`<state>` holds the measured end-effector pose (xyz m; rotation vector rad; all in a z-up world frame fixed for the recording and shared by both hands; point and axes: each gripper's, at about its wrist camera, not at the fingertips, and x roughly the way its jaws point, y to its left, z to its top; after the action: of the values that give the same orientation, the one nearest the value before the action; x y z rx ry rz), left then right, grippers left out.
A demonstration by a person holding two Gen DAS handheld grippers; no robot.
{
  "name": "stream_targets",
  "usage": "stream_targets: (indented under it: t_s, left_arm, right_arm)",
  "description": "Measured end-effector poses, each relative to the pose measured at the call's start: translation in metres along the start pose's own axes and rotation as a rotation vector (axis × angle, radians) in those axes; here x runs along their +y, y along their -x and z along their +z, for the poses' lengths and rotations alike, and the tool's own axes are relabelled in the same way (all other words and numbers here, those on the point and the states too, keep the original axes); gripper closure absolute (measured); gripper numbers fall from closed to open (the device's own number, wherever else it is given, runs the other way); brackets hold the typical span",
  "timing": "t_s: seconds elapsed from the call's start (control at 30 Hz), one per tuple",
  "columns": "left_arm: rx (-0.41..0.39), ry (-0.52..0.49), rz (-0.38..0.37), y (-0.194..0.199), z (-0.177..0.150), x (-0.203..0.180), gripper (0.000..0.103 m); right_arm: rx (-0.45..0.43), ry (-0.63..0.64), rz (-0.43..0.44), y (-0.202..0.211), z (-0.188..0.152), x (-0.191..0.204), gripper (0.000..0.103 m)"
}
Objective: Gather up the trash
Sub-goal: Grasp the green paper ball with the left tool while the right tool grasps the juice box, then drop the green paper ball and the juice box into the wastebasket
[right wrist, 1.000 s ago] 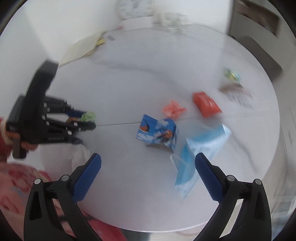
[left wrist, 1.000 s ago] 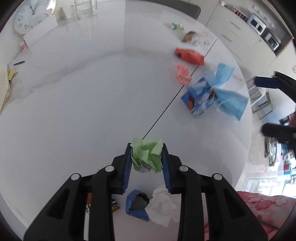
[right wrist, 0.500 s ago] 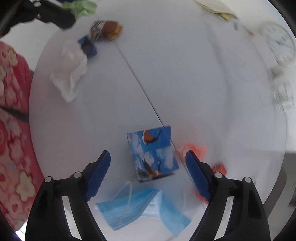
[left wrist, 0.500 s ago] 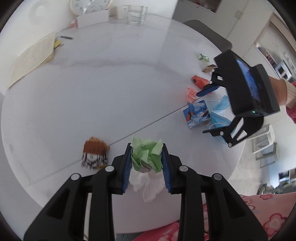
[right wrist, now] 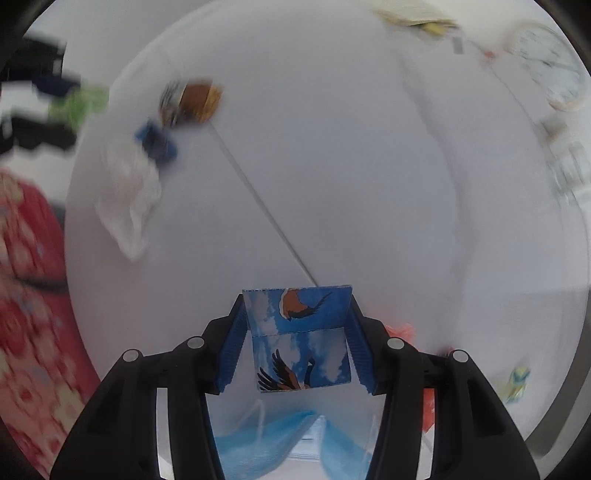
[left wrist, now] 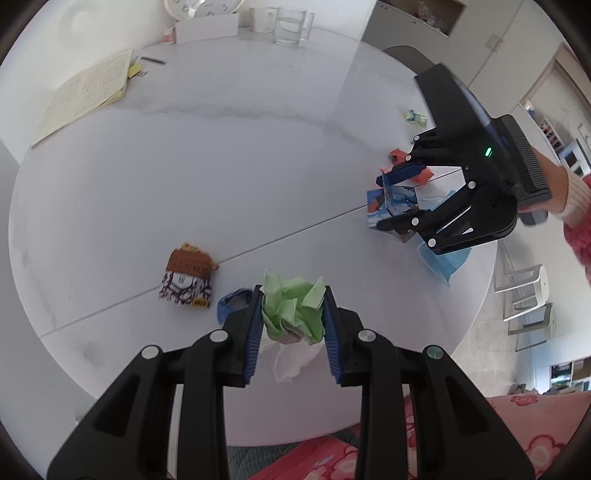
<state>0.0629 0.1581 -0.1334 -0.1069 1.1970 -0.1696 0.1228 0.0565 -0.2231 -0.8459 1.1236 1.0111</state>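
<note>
My left gripper is shut on a crumpled green paper and holds it above the near edge of the white round table. At the right, the right gripper points down over a small blue box with bird pictures. In the right wrist view its jaws are closing; the box stands between them, and the pads touch its two sides. A white tissue and a blue scrap lie under the left gripper.
A brown snack wrapper lies left of the table seam. Blue face masks sit beside the box, orange wrappers behind it, a yellow-green wrapper farther off. A notebook, glasses and a clock stand at the far side.
The right gripper rolled, came down over the blue box and narrowed from wide open onto its sides. The left gripper rose and rolled with the green paper still in it.
</note>
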Motion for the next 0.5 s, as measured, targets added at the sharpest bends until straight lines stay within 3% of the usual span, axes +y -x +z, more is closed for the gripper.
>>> stream_targets:
  t_s: [0.13,0.23,0.4,0.5]
  left_arm:
    - [-0.016,-0.087,-0.038,0.002,0.015,-0.019,0.073]
    - [-0.026,-0.185,-0.082,0.003,0.025,-0.046,0.074]
    - [-0.007,-0.377,-0.202,0.001,0.029,-0.109,0.073]
    - [0.023,-0.482,-0.271,-0.004,0.023,-0.151,0.074]
  right_arm:
    - [-0.234,-0.341,0.032,0.055,-0.030,-0.008,0.051]
    - [-0.361,-0.553,0.007,0.090,-0.063,-0.010,0.051]
    - [-0.432,-0.849,-0.092,0.123,-0.151,0.027,0.051]
    - [-0.421,-1.012,-0.154,0.132,-0.203,0.052,0.051]
